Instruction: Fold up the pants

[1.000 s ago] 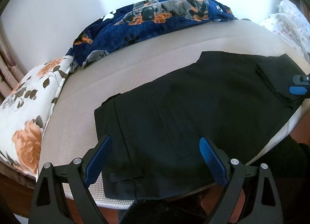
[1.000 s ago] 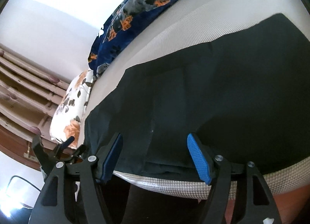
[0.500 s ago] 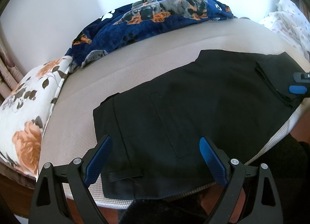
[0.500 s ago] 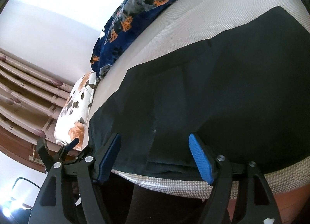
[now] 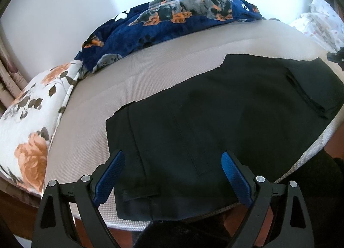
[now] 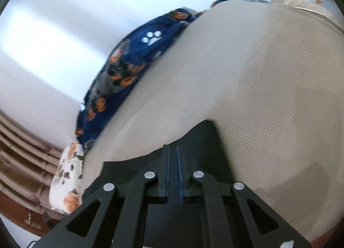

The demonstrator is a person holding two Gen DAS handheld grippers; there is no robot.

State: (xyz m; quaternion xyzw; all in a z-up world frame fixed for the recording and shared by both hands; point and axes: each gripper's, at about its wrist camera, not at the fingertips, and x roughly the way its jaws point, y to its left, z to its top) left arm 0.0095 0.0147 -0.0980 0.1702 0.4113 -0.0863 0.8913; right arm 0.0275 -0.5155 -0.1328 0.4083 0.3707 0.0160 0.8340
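Black pants [image 5: 204, 119] lie flat on the beige bed [image 5: 172, 61], with a folded-over end [image 5: 309, 95] at the right. My left gripper [image 5: 172, 154] hovers open over the near waistband edge, blue pads wide apart and touching nothing. In the right wrist view my right gripper [image 6: 173, 149] is shut, pads together, its tips over the black pants [image 6: 120, 168] near a pointed corner [image 6: 206, 125]. I see no cloth pinched between the pads. A blurred dark shape [image 5: 335, 57] at the right edge of the left wrist view may be that gripper.
A navy dog-print blanket [image 5: 172, 24] runs along the far side of the bed by the white wall. A floral pillow [image 5: 28, 119] lies at the left end and a white dotted cloth [image 5: 322, 24] at the far right. Beige mattress [image 6: 258, 97] shows beyond the pants.
My right gripper has closed and swung away from the near edge toward the pants' far right corner. It has left its spot by the folded end. The left gripper and pants stayed put.
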